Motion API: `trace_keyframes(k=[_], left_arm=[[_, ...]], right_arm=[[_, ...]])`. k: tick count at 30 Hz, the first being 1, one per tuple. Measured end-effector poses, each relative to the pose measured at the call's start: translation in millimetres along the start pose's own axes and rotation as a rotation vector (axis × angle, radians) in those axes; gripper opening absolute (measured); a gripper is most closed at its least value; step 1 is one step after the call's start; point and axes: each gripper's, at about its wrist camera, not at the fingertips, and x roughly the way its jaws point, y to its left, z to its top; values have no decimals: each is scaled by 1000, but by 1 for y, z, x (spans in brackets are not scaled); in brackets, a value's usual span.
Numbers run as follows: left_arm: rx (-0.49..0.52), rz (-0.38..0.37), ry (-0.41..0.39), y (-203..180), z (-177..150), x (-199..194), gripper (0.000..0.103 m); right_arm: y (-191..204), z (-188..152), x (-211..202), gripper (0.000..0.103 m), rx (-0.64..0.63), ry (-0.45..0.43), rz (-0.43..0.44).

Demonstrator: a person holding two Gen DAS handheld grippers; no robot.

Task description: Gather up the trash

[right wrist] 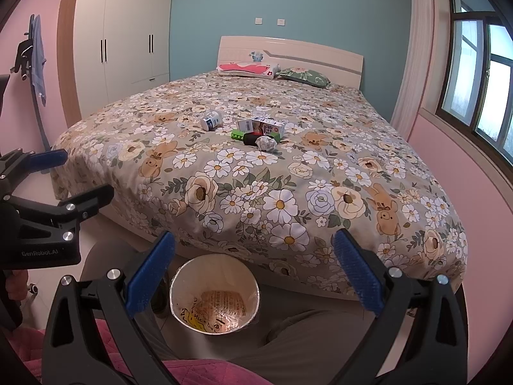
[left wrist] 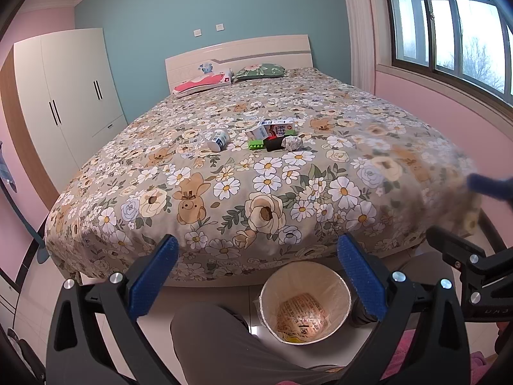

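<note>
Trash clustered mid-bed, left to right: a small jar (left wrist: 218, 139), a green piece (left wrist: 256, 144), a milk carton (left wrist: 275, 127) and a paper wad (left wrist: 293, 142), likely light, soft, best pinched centrally; left gripper (left wrist: 256, 280) and right gripper (right wrist: 255, 276) gape empty above the bin (left wrist: 304, 301)

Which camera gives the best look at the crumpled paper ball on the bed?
The right wrist view: the crumpled paper ball sits nearer centre, clear of the other trash. The left wrist view shows it too, about as sharp.

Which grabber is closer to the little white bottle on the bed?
Left, though only slightly. The white bottle lies left of the trash pile, on the left gripper's side; the right gripper hovers further right. Both are open, well short.
</note>
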Motion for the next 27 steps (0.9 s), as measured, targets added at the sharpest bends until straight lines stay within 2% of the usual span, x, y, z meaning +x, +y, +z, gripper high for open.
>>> trace_keyframes(k=[27], left_arm=[[2,-2,-4,1,1,-2,101]], right_arm=[[-7,1,3,96,-3,7,-6]])
